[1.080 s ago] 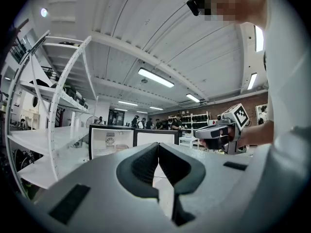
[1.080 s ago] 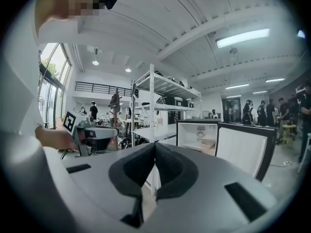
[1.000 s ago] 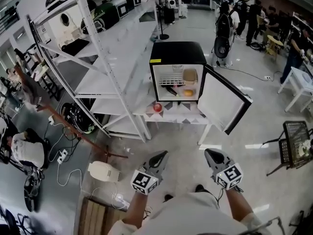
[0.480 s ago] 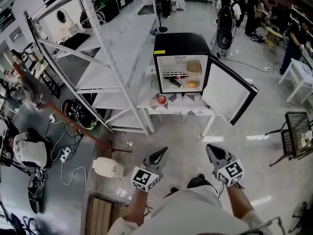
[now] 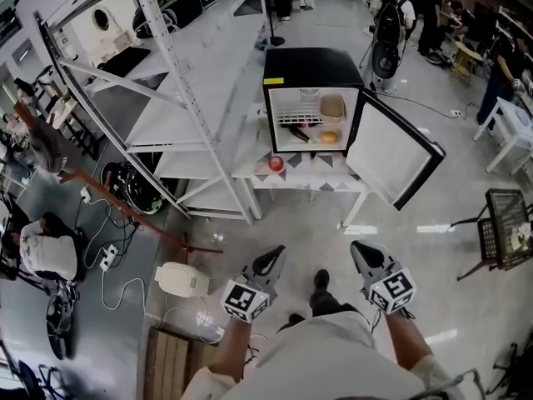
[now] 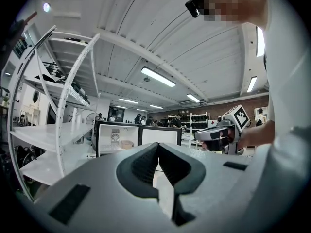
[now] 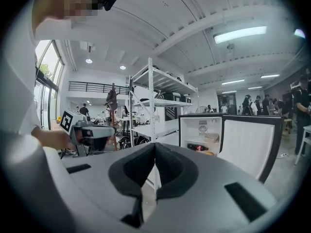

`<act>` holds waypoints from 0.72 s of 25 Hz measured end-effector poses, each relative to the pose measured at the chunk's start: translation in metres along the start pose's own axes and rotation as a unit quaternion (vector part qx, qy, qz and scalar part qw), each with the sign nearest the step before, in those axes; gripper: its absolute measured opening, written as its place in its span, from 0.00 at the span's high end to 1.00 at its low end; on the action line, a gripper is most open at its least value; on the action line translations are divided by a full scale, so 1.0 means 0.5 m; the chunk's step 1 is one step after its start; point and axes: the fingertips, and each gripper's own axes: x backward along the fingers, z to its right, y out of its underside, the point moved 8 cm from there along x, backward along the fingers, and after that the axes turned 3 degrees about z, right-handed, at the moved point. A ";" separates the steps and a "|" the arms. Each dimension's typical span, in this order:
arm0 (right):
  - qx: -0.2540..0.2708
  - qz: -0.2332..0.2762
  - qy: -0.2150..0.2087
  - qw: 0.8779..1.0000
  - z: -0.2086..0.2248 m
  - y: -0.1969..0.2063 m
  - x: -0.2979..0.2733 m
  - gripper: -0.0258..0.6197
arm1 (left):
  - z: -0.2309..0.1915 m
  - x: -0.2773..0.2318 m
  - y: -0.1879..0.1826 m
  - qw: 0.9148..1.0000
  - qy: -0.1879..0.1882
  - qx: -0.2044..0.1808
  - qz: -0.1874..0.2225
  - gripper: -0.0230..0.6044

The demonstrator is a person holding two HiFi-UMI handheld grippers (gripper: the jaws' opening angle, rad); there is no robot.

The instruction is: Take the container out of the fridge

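The container (image 5: 333,107) sits in the upper right part of the open fridge (image 5: 312,61), which stands on a low white desk (image 5: 310,183) in the upper centre of the head view. It is well apart from both tongs at the lower centre and lies straight up-frame from them. The right tongs (image 5: 356,249) line up with it more closely than the left tongs (image 5: 277,253), so the right hand looks better placed to reach. Both pairs are closed tip to tip, with nothing between them. The open door (image 5: 391,152) flanks that path on the right. The container's long axis is too small to judge.
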 end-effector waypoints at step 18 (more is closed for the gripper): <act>-0.010 -0.004 0.005 1.000 0.189 -0.017 -0.179 0.95 | -0.132 -0.174 -0.002 1.000 -0.024 -0.003 -0.015 0.96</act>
